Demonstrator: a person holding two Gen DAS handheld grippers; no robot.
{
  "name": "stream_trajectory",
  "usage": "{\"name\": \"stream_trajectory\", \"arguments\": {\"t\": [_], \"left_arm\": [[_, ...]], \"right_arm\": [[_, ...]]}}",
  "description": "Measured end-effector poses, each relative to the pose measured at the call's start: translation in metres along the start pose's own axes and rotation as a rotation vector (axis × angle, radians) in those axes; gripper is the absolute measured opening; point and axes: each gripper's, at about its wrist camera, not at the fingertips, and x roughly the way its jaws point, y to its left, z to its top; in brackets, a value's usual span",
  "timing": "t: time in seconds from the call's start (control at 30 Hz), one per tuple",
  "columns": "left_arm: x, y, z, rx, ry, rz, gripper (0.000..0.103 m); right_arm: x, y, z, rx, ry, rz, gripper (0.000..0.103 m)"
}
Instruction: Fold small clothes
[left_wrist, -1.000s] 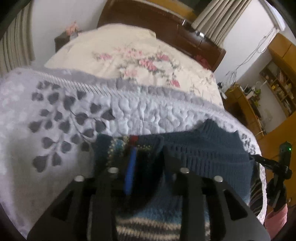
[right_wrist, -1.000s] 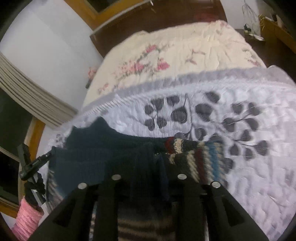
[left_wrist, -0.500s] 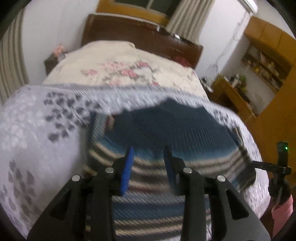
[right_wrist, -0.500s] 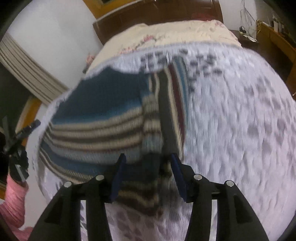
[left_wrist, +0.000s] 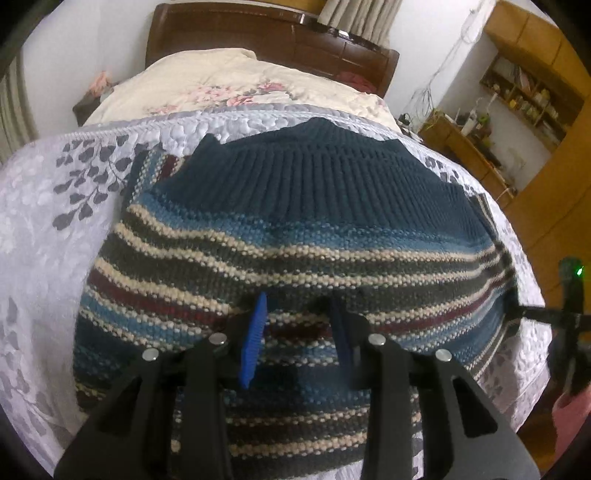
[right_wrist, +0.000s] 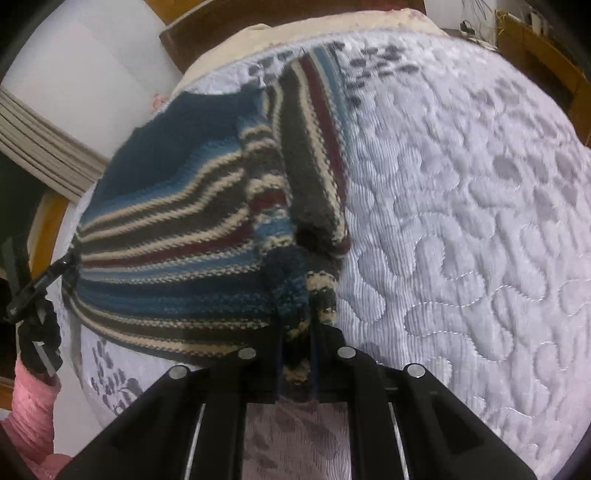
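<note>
**Striped sweater on quilt: left tongs open, right tongs pinching a bunched edge**

Pose: my left gripper (left_wrist: 299, 332) sits low at bottom centre of its frame, pointing forward over the striped sweater (left_wrist: 295, 240). My right gripper (right_wrist: 297, 350) is likewise at bottom centre, pointing toward the garment's near corner.

Left tongs: spread apart, nothing between them. The blue pads (left_wrist: 255, 332) stand clear, striped knit visible in the gap. Whether the tips touch the cloth, I cannot tell.

Right tongs: nearly closed, clamped on a bunched fold of the sweater (right_wrist: 184, 229); the knit is gathered into a narrow neck running into the fingers.

Garment location: lying on the white quilted bedspread (left_wrist: 48, 229), dark ribbed band at the far side, stripes nearer me.

View differences: the left view shows the wooden headboard (left_wrist: 273, 40) at top centre and shelving (left_wrist: 524, 92) at upper right. The right view shows a striped sleeve (right_wrist: 314, 147) folded along the garment's right edge, and a pink sleeve (right_wrist: 33, 410) at lower left.
</note>
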Motion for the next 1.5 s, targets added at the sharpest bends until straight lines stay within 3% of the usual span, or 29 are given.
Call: {"name": "stream_trajectory", "arguments": {"t": [0.23, 0.33, 0.43, 0.5, 0.57, 0.7, 0.97, 1.23, 1.3, 1.37, 1.47, 1.5], "left_arm": [[0.003, 0.002, 0.000, -0.015, -0.002, -0.005, 0.036], [0.002, 0.000, 0.000, -0.021, 0.001, 0.010, 0.037], [-0.004, -0.010, -0.001, -0.008, -0.001, 0.046, 0.048], [-0.008, -0.019, -0.002, 0.011, -0.003, 0.072, 0.053], [-0.010, -0.026, -0.003, 0.015, -0.001, 0.074, 0.054], [-0.016, -0.031, -0.003, -0.011, -0.009, 0.063, 0.057], [-0.030, -0.039, 0.007, -0.016, -0.048, 0.079, 0.059], [-0.025, -0.036, 0.017, -0.014, -0.049, 0.130, 0.062], [-0.023, -0.035, 0.018, -0.016, -0.048, 0.135, 0.062], [-0.020, -0.036, 0.021, -0.004, -0.051, 0.152, 0.062], [-0.018, -0.038, 0.024, 0.014, -0.055, 0.172, 0.063], [-0.017, -0.038, 0.025, 0.019, -0.055, 0.175, 0.063]], "right_arm": [[0.008, 0.009, 0.003, -0.004, 0.003, -0.027, 0.012], [0.006, 0.013, 0.004, -0.006, -0.003, -0.023, 0.019], [-0.005, 0.023, 0.003, -0.015, -0.027, -0.018, 0.047], [-0.017, 0.031, 0.005, -0.029, -0.065, -0.054, 0.081], [-0.027, 0.038, 0.010, -0.047, -0.099, -0.097, 0.084], [-0.033, 0.034, 0.025, -0.014, -0.110, -0.093, 0.087], [-0.003, 0.003, 0.055, 0.074, -0.047, -0.038, 0.087], [0.029, 0.012, 0.073, 0.042, -0.021, 0.003, 0.088], [0.036, 0.018, 0.077, 0.039, -0.015, 0.065, 0.068], [0.042, 0.023, 0.083, 0.053, -0.014, 0.087, 0.063], [0.038, 0.027, 0.088, 0.075, -0.037, 0.154, 0.034], [0.034, 0.029, 0.090, 0.079, -0.047, 0.178, 0.033]]}}
